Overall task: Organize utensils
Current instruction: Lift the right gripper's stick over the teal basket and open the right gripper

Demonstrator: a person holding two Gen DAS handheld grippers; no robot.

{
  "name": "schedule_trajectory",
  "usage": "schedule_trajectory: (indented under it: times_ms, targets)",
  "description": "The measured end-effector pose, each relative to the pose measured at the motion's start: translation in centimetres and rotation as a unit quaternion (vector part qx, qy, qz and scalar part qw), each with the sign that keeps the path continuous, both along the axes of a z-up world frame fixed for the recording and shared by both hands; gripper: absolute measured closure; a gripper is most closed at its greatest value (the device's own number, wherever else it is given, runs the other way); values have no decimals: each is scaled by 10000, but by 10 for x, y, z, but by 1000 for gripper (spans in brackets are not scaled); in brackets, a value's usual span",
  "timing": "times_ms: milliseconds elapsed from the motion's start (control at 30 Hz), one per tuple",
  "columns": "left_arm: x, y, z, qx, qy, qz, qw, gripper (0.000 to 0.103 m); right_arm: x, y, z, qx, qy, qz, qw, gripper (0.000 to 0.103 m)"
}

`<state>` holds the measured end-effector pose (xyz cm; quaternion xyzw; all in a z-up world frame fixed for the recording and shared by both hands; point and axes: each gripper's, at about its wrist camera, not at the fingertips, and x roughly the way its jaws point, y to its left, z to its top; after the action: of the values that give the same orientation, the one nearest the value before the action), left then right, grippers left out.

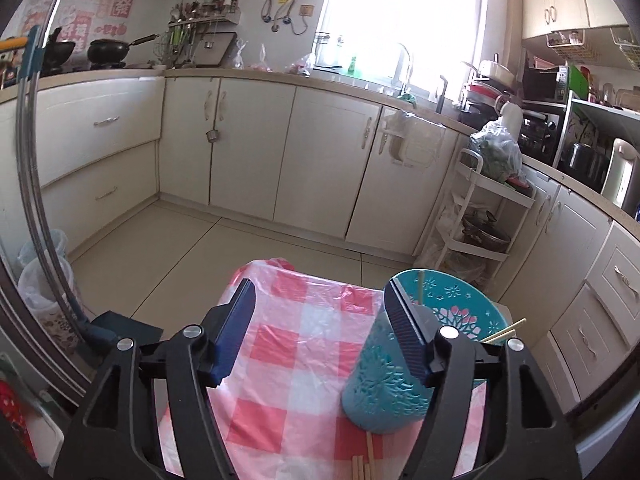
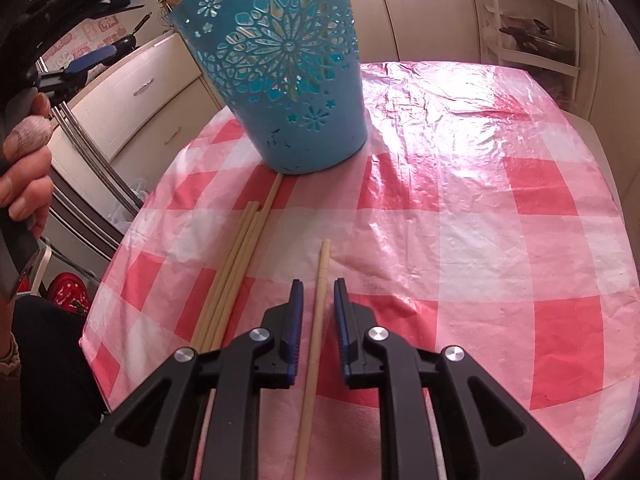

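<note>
Right gripper (image 2: 318,300), jaws slightly apart, straddles one loose pale wooden chopstick (image 2: 316,320) near the checked-plastic tabletop's (image 2: 500,240) front edge for pickup, while left gripper (image 1: 320,320) gapes empty beside the perforated teal plastic holder (image 2: 276,72), likely just released.

The teal utensil holder (image 2: 280,76) is a tapered plastic bucket with cut-out flower patterns, standing upright on the far left part of the table. Chopsticks (image 1: 421,289) (pale wood, at least two visible) protrude above its rim. A loose bundle of chopsticks (image 2: 236,264) lies flat on the near left of the table, roughly parallel; the longest one reaches the holder's base. A single chopstick (image 2: 320,300) lies just right of the bundle, apart from it, pointing toward the holder.
</note>
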<state>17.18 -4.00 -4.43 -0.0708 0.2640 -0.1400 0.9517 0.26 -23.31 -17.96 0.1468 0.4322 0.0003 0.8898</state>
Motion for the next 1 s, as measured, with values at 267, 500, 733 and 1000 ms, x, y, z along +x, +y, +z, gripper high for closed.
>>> schedule_trajectory:
  times_ms: [267, 500, 733, 1000]
  targets:
    - [19, 31, -25, -435, 664, 271, 9965, 37, 1, 28, 1, -1356, 171, 209, 9904, 97]
    - [22, 41, -17, -665, 697, 335, 9948, 32, -24, -4, 44, 35, -612, 32, 9981, 98]
    - [19, 40, -17, -646, 703, 316, 9949, 30, -29, -17, 143, 637, -1946, 11, 9788, 98]
    - [18, 37, -17, -667, 728, 350, 9945, 28, 33, -20, 221, 355, -3148, -281, 9481, 98]
